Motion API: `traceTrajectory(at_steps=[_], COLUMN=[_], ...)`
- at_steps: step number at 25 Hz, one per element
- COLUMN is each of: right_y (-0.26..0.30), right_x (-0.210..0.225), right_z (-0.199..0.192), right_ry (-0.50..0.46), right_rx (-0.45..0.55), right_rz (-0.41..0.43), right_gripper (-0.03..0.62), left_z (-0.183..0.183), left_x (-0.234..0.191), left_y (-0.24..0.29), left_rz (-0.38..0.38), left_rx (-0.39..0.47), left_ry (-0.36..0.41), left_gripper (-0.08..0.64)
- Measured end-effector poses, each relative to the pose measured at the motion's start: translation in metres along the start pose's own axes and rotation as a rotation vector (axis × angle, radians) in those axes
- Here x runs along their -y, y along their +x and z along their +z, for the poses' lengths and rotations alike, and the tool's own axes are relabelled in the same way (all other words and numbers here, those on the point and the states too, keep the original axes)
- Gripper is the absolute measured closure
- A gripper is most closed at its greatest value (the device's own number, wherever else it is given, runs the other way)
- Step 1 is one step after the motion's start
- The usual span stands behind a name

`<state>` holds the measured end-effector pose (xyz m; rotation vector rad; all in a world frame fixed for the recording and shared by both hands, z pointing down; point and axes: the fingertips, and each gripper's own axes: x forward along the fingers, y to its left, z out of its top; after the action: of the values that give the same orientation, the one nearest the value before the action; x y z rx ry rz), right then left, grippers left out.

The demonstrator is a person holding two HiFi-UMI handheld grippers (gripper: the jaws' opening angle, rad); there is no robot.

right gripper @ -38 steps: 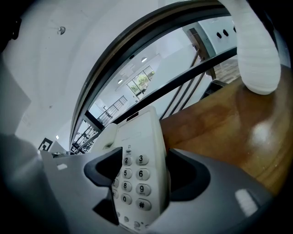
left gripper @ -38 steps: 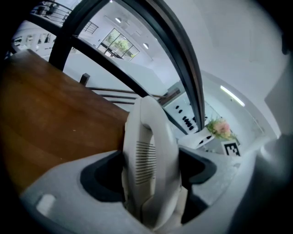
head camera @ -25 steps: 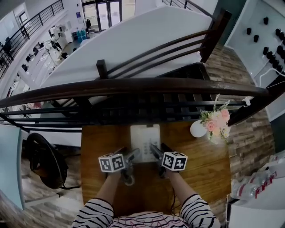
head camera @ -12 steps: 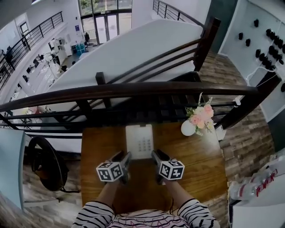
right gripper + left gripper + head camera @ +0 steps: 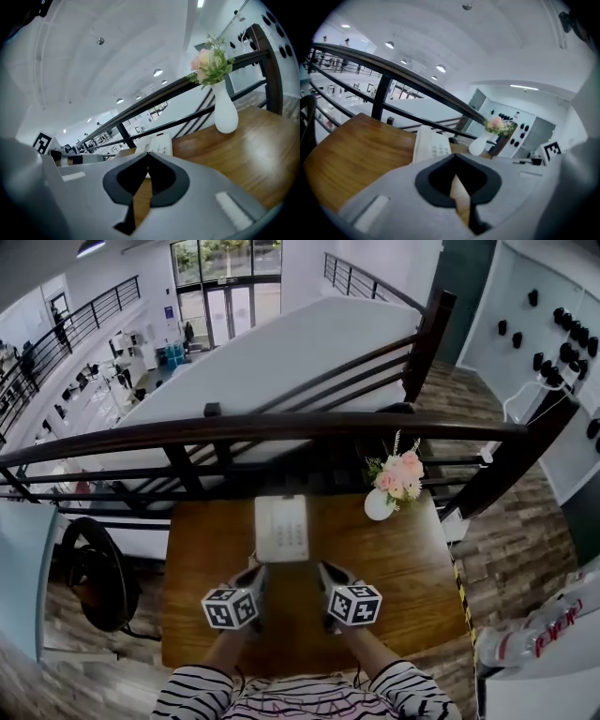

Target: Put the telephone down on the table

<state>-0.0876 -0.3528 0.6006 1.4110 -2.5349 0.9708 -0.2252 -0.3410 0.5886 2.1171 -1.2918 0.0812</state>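
Observation:
A white telephone (image 5: 281, 528) with a keypad lies flat on the wooden table (image 5: 202, 549), close to its far edge. Both grippers hover over the table on the near side of the phone, apart from it. My left gripper (image 5: 257, 571) is shut with nothing between its jaws, which have just been closing. My right gripper (image 5: 328, 569) is likewise shut and empty, its jaws having just been closing too. The left gripper view shows the telephone (image 5: 431, 146) beyond the shut left gripper (image 5: 454, 157). The right gripper view shows the telephone (image 5: 157, 143) beyond the shut right gripper (image 5: 148, 155).
A white vase of pink flowers (image 5: 382, 501) stands at the table's far right corner, right of the phone. A dark wooden railing (image 5: 281, 427) runs just behind the table, with a drop beyond. A black chair (image 5: 89, 573) sits left of the table.
Both grippers stood open beside the telephone's near end, then drew back toward the person and rose while their jaws shut. The telephone stays on the table.

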Motion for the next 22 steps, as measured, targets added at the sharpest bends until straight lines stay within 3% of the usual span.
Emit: traceTrajectory(at_steps=[12, 22], right_y=[-0.119, -0.189], right_x=[0.011, 0.028], right_z=[-0.018, -0.039], right_ry=[-0.017, -0.018], right_rx=[0.0, -0.007], right_rz=[0.082, 0.124], right_gripper=[0.592, 0.592], left_z=[-0.063, -0.11], left_x=[0.104, 0.171], left_y=[-0.036, -0.057], left_rz=[0.024, 0.049], left_rx=[0.02, 0.028], left_ry=[0.0, 0.046], left_gripper=[0.56, 0.56])
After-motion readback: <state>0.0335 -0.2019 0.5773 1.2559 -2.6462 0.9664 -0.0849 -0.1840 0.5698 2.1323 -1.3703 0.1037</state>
